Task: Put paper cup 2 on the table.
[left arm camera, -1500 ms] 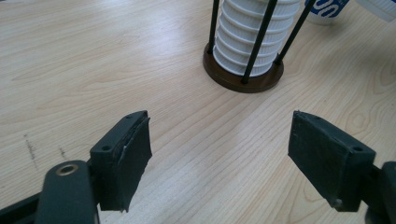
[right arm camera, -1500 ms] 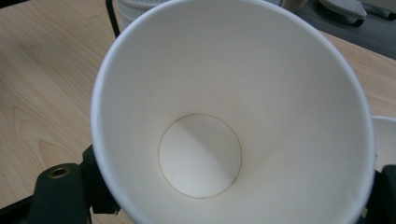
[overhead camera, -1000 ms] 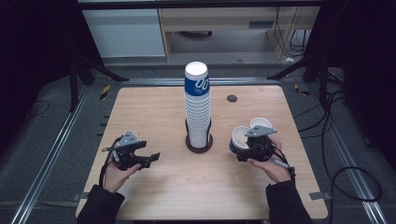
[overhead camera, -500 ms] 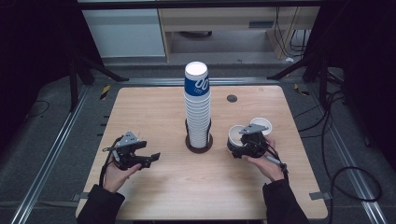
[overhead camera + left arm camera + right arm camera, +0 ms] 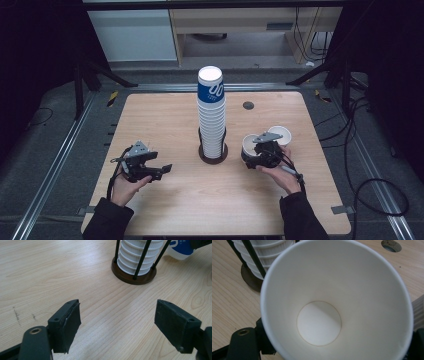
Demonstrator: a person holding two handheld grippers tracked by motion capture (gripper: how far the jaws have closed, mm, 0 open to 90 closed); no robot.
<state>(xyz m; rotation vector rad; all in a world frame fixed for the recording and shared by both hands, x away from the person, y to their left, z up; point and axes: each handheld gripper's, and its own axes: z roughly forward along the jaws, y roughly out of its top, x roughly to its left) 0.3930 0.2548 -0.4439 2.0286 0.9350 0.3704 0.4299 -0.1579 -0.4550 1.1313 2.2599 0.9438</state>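
A: Dark room, a pale wooden counter (image 5: 165,115) on metal rails, a cabinet at the back. What stands on it?

B: In the middle, a tall stack of paper cups (image 5: 211,112) rises from a round brown holder (image 5: 213,154) with thin black rods. The top cup is blue and white.

A: And the right gripper (image 5: 256,155)?

B: It sits to the right of the holder, low over the counter, its jaws clamped on a white paper cup (image 5: 250,145). In the right gripper view that held cup (image 5: 337,302) faces the camera mouth-first, empty, its round bottom plain to see. Whether its base touches the counter I cannot tell.

A: Anything beside it?

B: A second white cup (image 5: 280,134) stands just behind and to the right, close against the gripper.

A: The left gripper (image 5: 162,169)?

B: Held near the counter's left front, well apart from the holder, pointing toward it. In the left gripper view its jaws stand wide apart with bare wood between them.
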